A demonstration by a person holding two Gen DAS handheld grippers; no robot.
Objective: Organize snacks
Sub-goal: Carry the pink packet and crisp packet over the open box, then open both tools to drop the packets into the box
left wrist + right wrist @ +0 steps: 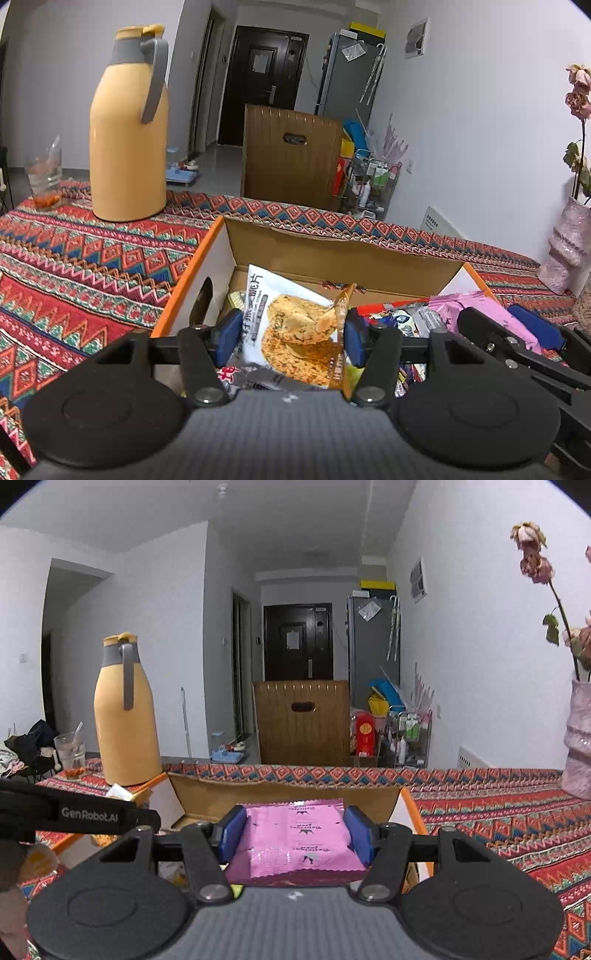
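An open cardboard box with orange edges stands on the patterned tablecloth and holds several snack packets. My left gripper hangs over the box, open. A white cracker packet sits tilted between its blue pads, which do not press on it. My right gripper is shut on a flat pink packet above the box's near right part. From the left wrist view, that pink packet and the right gripper show at the right.
A tall yellow thermos and a drinking glass stand on the table behind and left of the box. At the table's right end is a pink vase with dried flowers. A wooden chair back rises beyond the far edge.
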